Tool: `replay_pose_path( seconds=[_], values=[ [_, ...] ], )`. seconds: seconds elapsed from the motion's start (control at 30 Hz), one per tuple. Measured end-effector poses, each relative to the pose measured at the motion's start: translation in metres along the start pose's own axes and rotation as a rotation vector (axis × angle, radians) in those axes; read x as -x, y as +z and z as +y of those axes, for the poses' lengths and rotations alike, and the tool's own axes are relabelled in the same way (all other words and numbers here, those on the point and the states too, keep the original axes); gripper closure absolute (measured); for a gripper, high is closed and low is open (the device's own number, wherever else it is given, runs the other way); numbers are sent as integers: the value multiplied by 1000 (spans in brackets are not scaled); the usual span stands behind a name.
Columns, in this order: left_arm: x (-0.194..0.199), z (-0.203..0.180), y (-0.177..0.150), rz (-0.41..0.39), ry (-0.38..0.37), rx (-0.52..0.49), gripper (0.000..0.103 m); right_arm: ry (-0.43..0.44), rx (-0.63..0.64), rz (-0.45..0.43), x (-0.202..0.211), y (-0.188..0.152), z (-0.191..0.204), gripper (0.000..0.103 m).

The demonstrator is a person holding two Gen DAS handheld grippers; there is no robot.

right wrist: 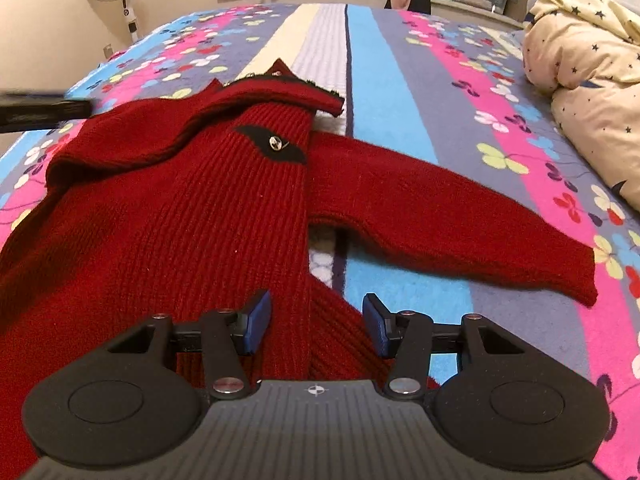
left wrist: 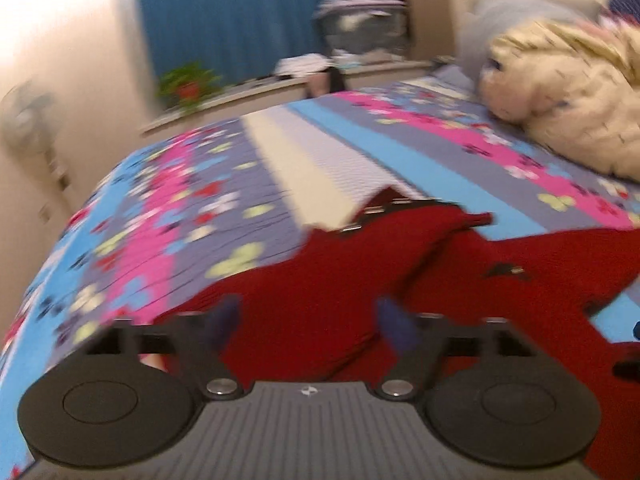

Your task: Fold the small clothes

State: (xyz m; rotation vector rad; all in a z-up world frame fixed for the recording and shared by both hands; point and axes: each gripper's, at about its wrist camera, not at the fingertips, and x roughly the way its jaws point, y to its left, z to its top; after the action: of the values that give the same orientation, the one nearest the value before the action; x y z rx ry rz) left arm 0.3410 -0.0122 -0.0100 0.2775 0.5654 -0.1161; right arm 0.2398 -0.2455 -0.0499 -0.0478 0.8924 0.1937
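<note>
Sweater [right wrist: 224, 208] lying half-folded mid-frame: right sleeve [right wrist: 448, 216] still spread out; your left gripper [left wrist: 308, 320] and right gripper [right wrist: 316, 326] are hovering open, holding nothing.

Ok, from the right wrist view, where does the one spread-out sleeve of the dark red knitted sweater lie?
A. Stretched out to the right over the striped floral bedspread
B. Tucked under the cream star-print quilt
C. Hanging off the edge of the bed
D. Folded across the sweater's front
A: the sleeve of the dark red knitted sweater lies flat, reaching right across the blue and pink stripes of the striped floral bedspread, clear of the cream star-print quilt.
</note>
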Motion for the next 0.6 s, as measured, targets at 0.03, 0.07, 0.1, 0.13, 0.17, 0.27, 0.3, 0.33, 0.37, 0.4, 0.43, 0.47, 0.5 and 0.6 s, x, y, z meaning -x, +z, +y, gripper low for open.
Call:
replay_pose_path(
  seconds=[0.03,0.07,0.1,0.13,0.17,0.27,0.3,0.33,0.37,0.4,0.43,0.47,0.5,0.6],
  values=[
    [-13,-20,4,4,0,-35,12,3,3,0,0,0,0,51],
    [-25,-39,7,12,5,-65,12,5,8,0,-1,-1,0,50],
    [-37,-54,11,20,17,-88,12,9,8,1,-1,-1,0,50],
    [-49,-65,13,29,23,-99,12,14,4,3,-2,-1,-1,50],
    [-58,-74,15,39,24,-106,12,19,1,5,-2,0,-1,50],
    [-82,-93,16,61,36,-145,45,30,3,10,-3,0,-3,50],
    [-88,-95,16,75,35,-162,63,34,4,12,-4,0,-3,50],
    [-90,-93,17,89,51,-168,92,37,5,15,-5,0,-4,50],
    [-89,-87,18,84,75,-164,92,40,7,16,-5,0,-3,50],
    [-81,-76,21,62,86,-148,92,41,10,17,-6,1,-4,50],
    [-74,-62,23,41,97,-124,93,41,13,17,-6,1,-3,50],
    [-64,-42,24,22,123,-94,94,40,17,16,-6,1,-3,50],
    [-51,-22,23,7,147,-65,94,38,21,15,-6,0,-3,50],
    [-10,63,7,-17,246,98,95,36,31,12,-5,-1,-2,50]
  ],
)
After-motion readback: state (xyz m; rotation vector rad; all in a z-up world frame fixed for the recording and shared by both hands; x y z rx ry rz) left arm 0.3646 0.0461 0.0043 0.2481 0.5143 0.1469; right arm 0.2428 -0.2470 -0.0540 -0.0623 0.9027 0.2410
